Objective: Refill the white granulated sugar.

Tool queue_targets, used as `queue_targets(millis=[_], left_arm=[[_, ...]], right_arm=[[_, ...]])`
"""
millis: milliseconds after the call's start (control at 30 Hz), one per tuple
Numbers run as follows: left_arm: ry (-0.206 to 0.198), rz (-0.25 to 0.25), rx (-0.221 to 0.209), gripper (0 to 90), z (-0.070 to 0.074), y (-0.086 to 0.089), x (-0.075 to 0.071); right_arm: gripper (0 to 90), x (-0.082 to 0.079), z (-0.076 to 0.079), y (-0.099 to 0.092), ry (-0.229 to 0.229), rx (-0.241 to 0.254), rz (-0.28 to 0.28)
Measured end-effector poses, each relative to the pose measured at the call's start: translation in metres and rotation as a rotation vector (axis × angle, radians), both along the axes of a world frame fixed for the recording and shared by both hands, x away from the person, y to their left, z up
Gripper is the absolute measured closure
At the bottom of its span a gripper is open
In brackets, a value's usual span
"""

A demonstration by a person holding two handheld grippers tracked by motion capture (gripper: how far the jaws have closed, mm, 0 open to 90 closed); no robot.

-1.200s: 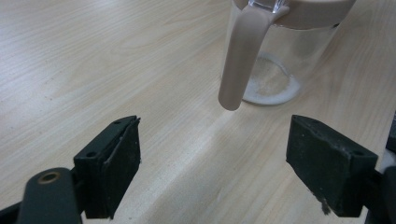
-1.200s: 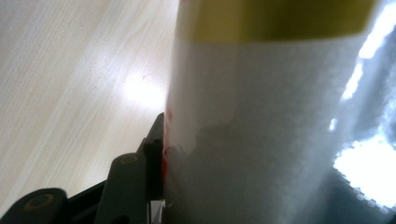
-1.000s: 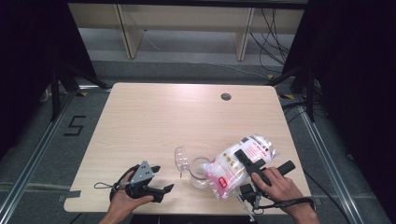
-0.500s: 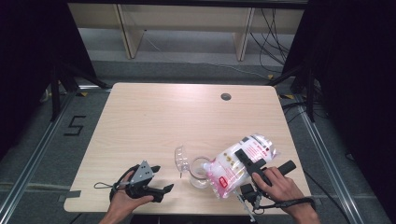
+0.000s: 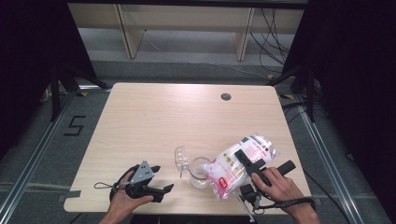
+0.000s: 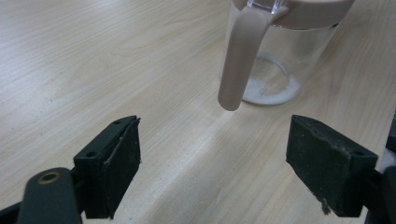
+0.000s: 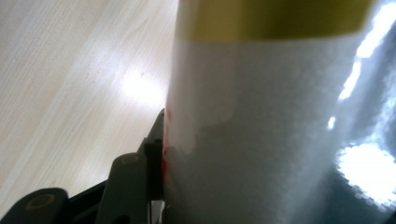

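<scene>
A clear plastic bag of white granules with red printing too small to read lies tilted at the near right of the pale wooden desk, clamped by the right gripper, its lower end over a clear plastic jug with a beige handle and an opened lid. The left gripper rests near the desk's front edge with its jaws wide and empty, the jug just beyond them and a little white powder on its bottom. The far half of the desk lies open save a dark round grommet; a floor marking reads "5".
</scene>
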State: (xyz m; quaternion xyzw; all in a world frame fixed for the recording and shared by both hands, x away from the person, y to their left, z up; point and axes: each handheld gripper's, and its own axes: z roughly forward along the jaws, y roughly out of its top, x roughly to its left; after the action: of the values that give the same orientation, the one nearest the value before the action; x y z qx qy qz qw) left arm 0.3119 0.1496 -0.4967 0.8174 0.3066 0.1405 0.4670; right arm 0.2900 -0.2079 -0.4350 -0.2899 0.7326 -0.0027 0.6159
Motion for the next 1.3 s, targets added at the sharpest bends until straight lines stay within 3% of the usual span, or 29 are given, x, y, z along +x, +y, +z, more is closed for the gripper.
queue_targets(millis=[433,500,600,633,1300], left_arm=[[0.000,0.000,-0.005,17.6,-0.0001,-0.0002,0.0000],[-0.003,0.000,0.003,17.6,0.0002,0.0006,0.0004],[-0.003,-0.001,-0.003,17.6,0.0001,0.0000,0.0000],[-0.003,-0.001,-0.003,17.5,0.0001,0.0000,0.0000],[-0.003,-0.001,-0.003,17.6,-0.0003,-0.0003,0.0000]], right_arm=[[52.9,0.0005,-0.0001,0.0003,-0.002,-0.007,0.006],[53.0,-0.0007,-0.0010,-0.0013,0.002,0.018,-0.014],[53.0,-0.0008,-0.0006,-0.0014,0.004,0.017,-0.011],[53.1,0.0002,0.0012,0.0001,0.003,-0.003,0.006],[53.3,-0.0002,0.0015,-0.0003,-0.006,-0.001,0.012]])
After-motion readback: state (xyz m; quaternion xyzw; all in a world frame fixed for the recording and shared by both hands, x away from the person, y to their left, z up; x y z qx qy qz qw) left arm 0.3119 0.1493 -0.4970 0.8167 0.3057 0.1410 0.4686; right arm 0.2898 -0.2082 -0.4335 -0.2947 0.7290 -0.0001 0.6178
